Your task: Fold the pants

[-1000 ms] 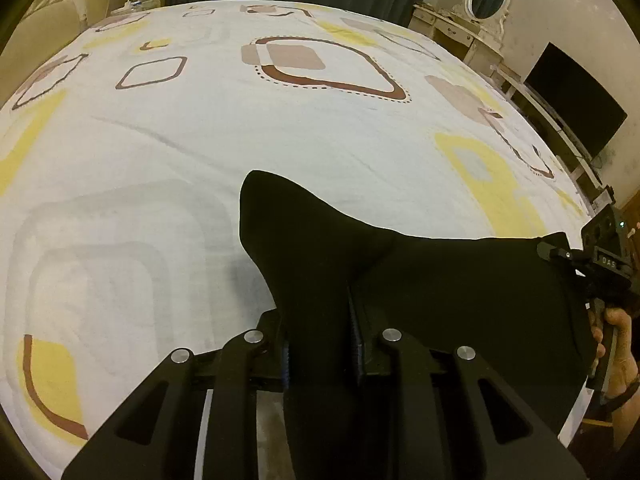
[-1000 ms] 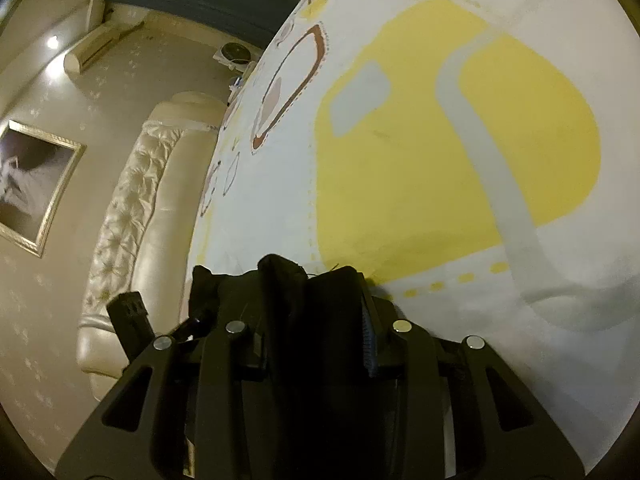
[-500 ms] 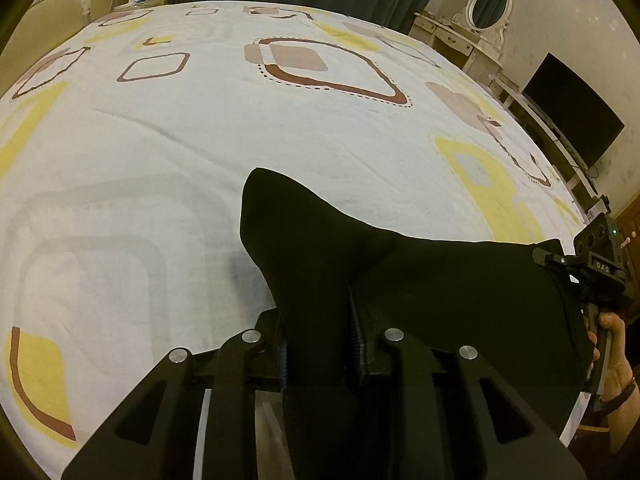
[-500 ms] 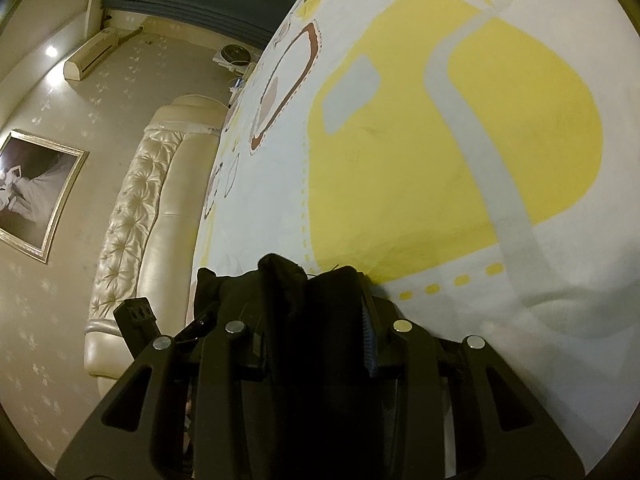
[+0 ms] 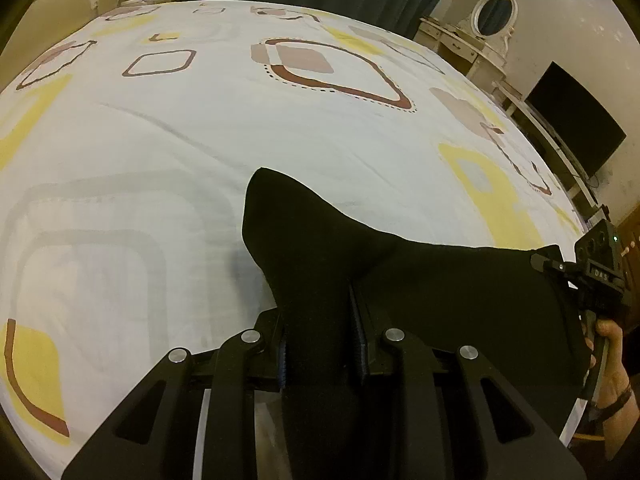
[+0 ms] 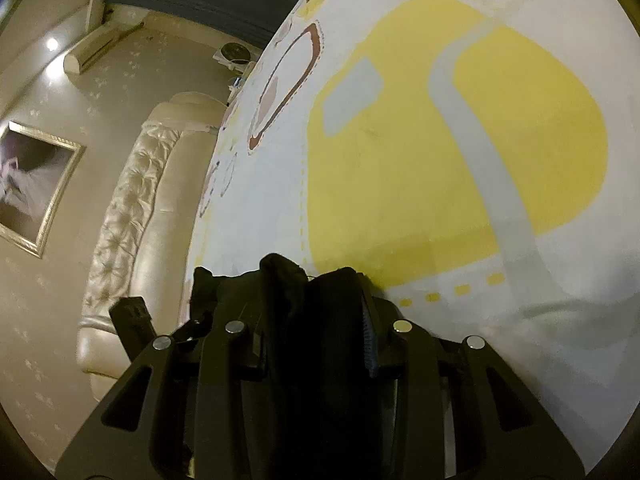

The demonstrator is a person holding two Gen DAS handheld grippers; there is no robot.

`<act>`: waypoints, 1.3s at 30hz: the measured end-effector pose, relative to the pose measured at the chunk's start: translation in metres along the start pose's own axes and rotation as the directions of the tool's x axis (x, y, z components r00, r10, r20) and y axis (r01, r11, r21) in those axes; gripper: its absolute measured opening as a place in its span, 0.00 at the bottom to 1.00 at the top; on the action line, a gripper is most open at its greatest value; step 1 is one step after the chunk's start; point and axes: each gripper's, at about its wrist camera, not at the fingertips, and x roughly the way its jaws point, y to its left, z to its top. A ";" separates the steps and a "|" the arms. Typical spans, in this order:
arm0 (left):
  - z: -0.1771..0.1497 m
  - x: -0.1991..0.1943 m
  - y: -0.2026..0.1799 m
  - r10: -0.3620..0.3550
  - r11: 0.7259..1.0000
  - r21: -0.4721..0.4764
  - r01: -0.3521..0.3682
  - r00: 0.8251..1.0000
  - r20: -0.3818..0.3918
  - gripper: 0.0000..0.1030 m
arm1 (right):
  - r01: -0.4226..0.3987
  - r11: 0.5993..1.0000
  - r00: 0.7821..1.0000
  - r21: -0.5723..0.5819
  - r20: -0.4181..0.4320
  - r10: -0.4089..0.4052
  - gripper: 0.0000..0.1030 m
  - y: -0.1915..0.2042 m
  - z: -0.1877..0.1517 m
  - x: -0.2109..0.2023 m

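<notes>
One pair of black pants (image 5: 420, 280) was in view, along with two grippers, left (image 5: 318, 344) and right (image 6: 314, 332). There was one bed (image 5: 200, 120), one television (image 5: 576, 120), one oval mirror (image 5: 494, 12) and one framed picture (image 6: 30, 188).

Matt black cloth pants (image 5: 420, 280) lie on a smooth printed cotton bedsheet (image 5: 200, 128).

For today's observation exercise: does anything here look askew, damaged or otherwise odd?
Nothing stands out. The black fabric pants hang clamped between the left hand-held gripper and right hand-held gripper above the patterned white bedsheet.
</notes>
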 end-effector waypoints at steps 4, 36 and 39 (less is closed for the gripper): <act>-0.002 0.000 -0.002 0.012 1.000 0.005 -0.012 1.000 0.014 0.25 | -0.009 1.000 1.000 0.001 0.000 0.009 0.31 0.001 -0.001 0.000; -0.109 -0.068 0.004 -0.343 0.912 -0.248 0.327 0.939 -0.023 0.34 | -0.064 0.996 0.997 0.066 -0.026 0.066 0.31 0.007 -0.102 -0.071; -0.109 -0.076 0.000 -0.331 0.914 -0.257 0.315 0.943 -0.020 0.31 | -0.075 0.996 0.997 0.051 -0.020 0.076 0.29 0.013 -0.107 -0.079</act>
